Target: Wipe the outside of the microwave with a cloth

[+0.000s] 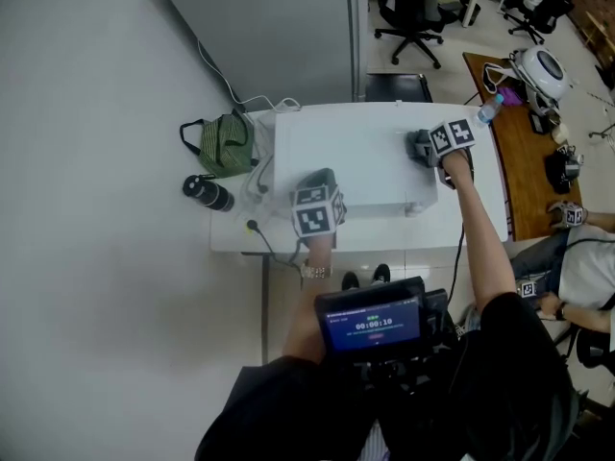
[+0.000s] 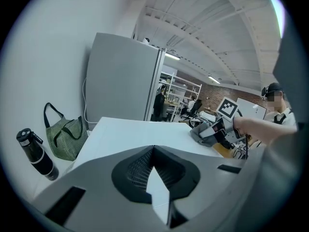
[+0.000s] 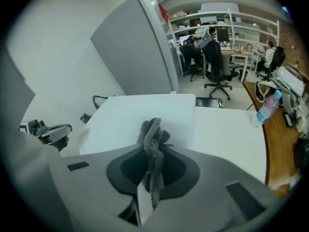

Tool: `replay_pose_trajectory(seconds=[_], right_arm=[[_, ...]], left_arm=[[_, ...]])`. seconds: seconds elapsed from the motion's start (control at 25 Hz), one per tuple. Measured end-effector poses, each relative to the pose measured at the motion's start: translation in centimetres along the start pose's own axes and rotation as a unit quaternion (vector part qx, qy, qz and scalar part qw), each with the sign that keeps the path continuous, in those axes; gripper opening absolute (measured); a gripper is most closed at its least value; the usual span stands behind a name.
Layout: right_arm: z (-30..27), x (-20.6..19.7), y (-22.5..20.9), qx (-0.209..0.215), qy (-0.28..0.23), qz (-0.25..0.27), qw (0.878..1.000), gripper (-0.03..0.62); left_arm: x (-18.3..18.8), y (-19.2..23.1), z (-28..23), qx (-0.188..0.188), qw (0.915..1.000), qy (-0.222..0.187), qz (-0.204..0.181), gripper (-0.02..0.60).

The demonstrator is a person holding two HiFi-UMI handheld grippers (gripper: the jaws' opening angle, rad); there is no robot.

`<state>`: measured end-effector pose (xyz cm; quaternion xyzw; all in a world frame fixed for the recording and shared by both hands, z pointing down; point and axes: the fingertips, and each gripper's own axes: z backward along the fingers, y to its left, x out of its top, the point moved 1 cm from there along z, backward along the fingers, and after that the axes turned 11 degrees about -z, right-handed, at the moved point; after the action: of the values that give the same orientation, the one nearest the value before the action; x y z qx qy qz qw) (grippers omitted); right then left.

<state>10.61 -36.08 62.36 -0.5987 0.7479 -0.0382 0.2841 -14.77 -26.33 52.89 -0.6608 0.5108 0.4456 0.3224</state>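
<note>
**Wipe step: cloth is being held at the top of the microwave, right side**

The cloth point(image 3: 153, 132) is being clamped by the right gripper point(image 3: 150, 175). Its jaws are closed on a bunched grey wad, and a tuft is sticking out past the tips. The wad is being held over the right part of the microwave point(image 1: 351, 161) top, near its right edge. Contact with the panel can't be confirmed from any view.

The left gripper point(image 2: 153, 153) is being held with its jaws together and nothing between them. It is being parked by the front-left corner of the microwave and aimed across the top. Whether it is resting on the casing can't be told.

The microwave is sitting on the white table point(image 1: 476, 190), pushed back toward the wall. A green bag point(image 1: 226, 144) and a black bottle point(image 1: 208, 193) are being left to its left.

Pose: the right arm is being stretched forward and nearly straight, with the hand well ahead of the body. The left arm is being kept tucked in, with the forearm short and close to the body.

Doing it well (judgement):
- The protruding tuft should be pressed flat, so that cloth and not jaw plastic is being dragged over the panel.
- Long overlapping strokes should be run across the top, then the sides and door.
- The casing is probably light, so it would be better braced with the left gripper while strokes are being made.
- The grip should be kept firm, as a bunched wad is likely to be pulled out under friction.
</note>
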Motion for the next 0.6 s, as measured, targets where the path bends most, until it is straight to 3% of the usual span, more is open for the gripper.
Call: replay_pose_trajectory(seconds=[0.12,0.2,0.32,0.44,0.6], right_arm=[[0.2,0.1,0.6,-0.019,-0.001,0.005,1.000,0.043],[-0.5,0.4,4.0,-0.001,-0.002,0.026,1.000,0.043],[-2.8,0.6,13.2,0.077,0.006,0.070,0.995,0.043],[-6.1,-0.9,24.4,0.164,0.033,0.115,0.979,0.043],[-9.8,-6.4,34.6,0.208,0.112,0.185,0.954,0.043]], left_arm=[[-0.2,0.6,0.7,0.006,1.0000,0.001,-0.001,-0.003],[-0.6,1.9,1.5,0.022,0.9997,0.001,0.004,-0.003],[-1.3,5.0,3.5,0.061,0.9980,0.002,0.016,-0.003],[-2.3,8.8,6.5,0.112,0.9931,0.005,0.033,-0.003],[-4.0,12.6,9.9,0.175,0.9829,0.008,0.057,-0.003]])
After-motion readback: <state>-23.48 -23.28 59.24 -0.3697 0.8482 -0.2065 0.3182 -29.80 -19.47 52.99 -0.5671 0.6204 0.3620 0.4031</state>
